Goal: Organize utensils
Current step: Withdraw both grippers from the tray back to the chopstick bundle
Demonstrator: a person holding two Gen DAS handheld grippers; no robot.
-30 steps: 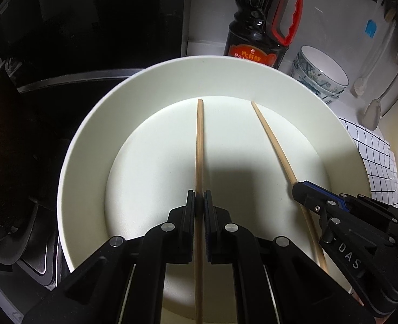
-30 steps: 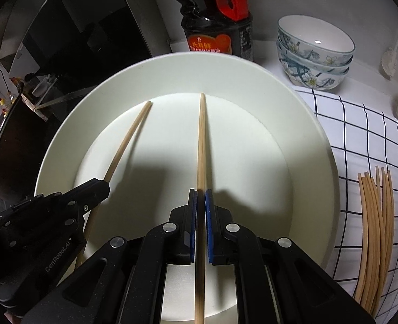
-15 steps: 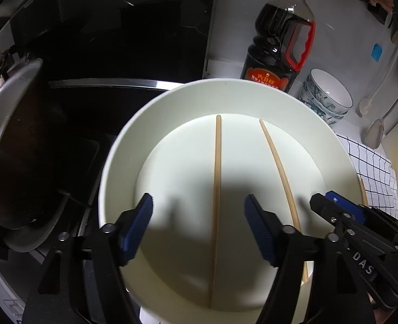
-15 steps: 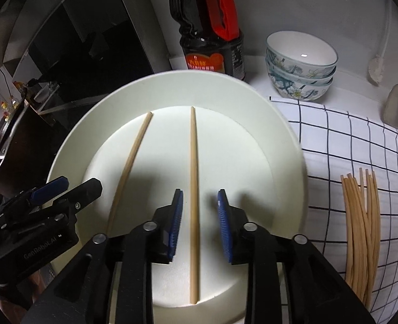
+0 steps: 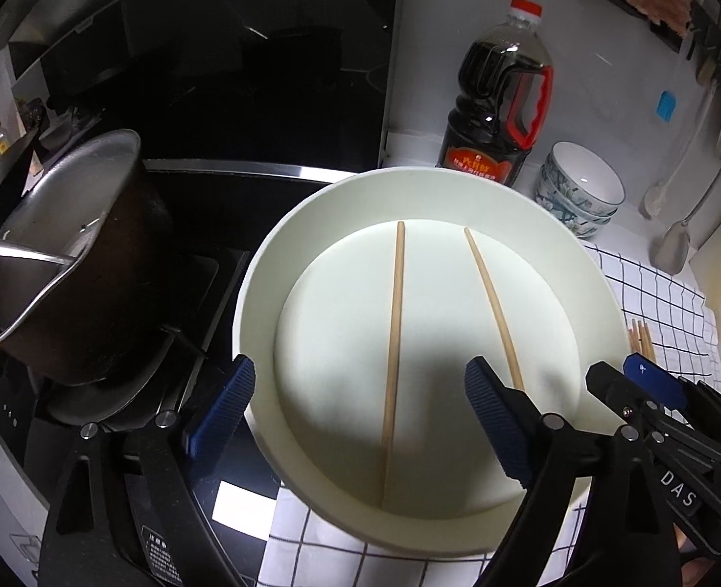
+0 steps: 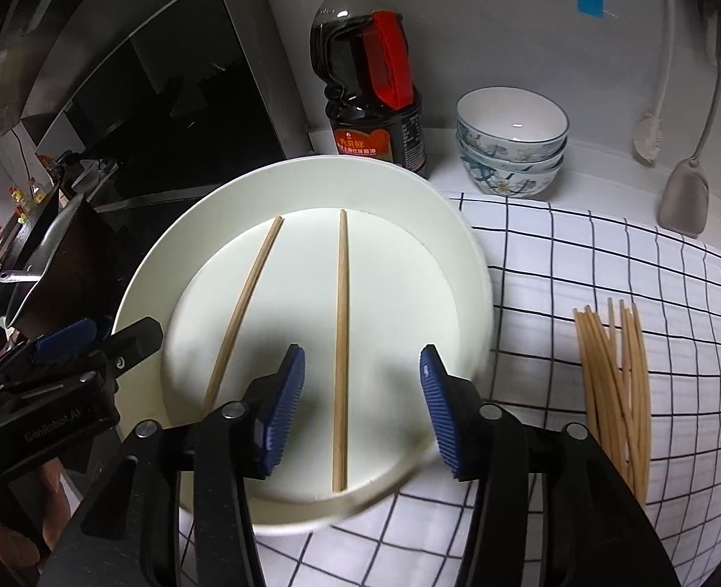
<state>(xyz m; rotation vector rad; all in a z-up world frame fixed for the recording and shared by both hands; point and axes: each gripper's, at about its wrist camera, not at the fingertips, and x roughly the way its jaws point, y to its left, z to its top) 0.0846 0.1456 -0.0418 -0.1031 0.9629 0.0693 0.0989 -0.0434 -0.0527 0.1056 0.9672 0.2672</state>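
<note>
**Hovering with both claws spread over two chopsticks on the plate**

Hanging above the near edge of the white plate (image 5: 262, 293), the left gripper (image 5: 360, 420) has its blue-padded fingers (image 5: 223, 406) spread wide, nothing between them. Look at the left wrist view: the left chopstick (image 5: 393, 342) lies flat on the plate floor, running straight away from the camera, lined up with the gap of those parted jaws. The right chopstick (image 5: 490, 301) lies beside it on the same plate, apart from it and angled, the far tips closer together than the near ends.

Over to the right wrist view, and the right gripper (image 6: 362, 411) is likewise spread, blue pads (image 6: 284, 411) wide and holding nothing. The right chopstick (image 6: 340, 342) runs straight up the frame between those pads, resting on the plate (image 6: 468, 293); the left chopstick (image 6: 245, 303) slants off to its left. The left gripper (image 6: 96, 337) shows at the left edge of this view, beside the plate rim.

The plate sits on a black-and-white checked cloth (image 6: 605, 254). To the right on that cloth lies a loose bundle of chopsticks (image 6: 615, 381), well clear of the plate. Behind the plate stands a dark soy sauce bottle (image 6: 370, 88) with a red handle, and just beside it a stack of patterned bowls (image 6: 512, 142). Left of the plate, a metal pot (image 5: 66, 264) sits on the stove.
</note>
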